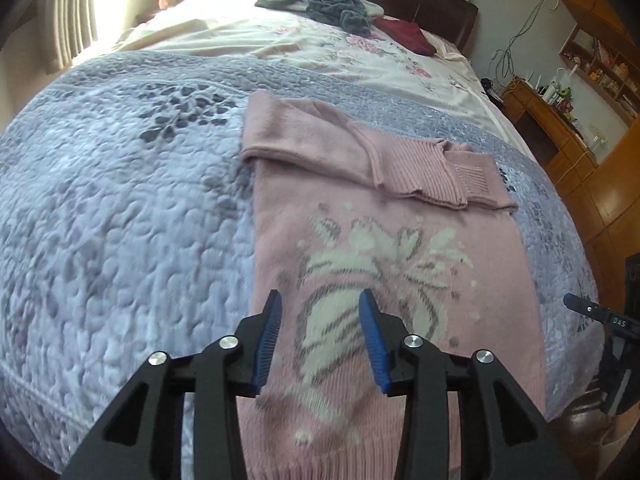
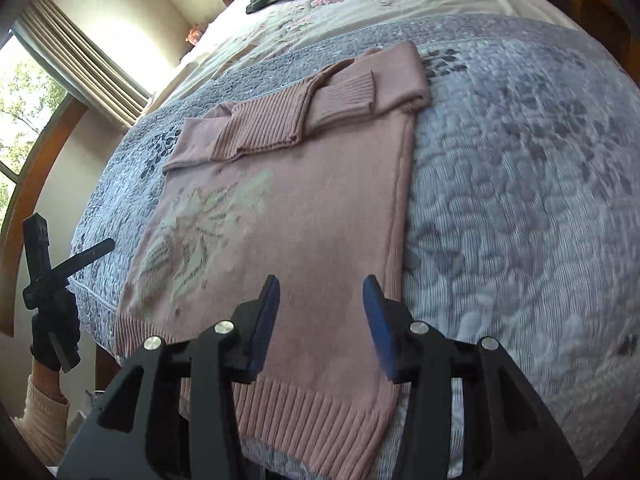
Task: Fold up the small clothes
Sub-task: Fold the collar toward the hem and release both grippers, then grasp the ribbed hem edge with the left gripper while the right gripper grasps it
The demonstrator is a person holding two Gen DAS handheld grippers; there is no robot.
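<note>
Sweater (image 1: 400,264) lay flat on the bed's blue quilt (image 1: 120,200), sleeves already crossed over its far end, likely so the body could fold up next. Left gripper (image 1: 320,340) and right gripper (image 2: 320,324) both hung spread and empty above the near hem (image 2: 320,412), probably lining up to take it.
</note>
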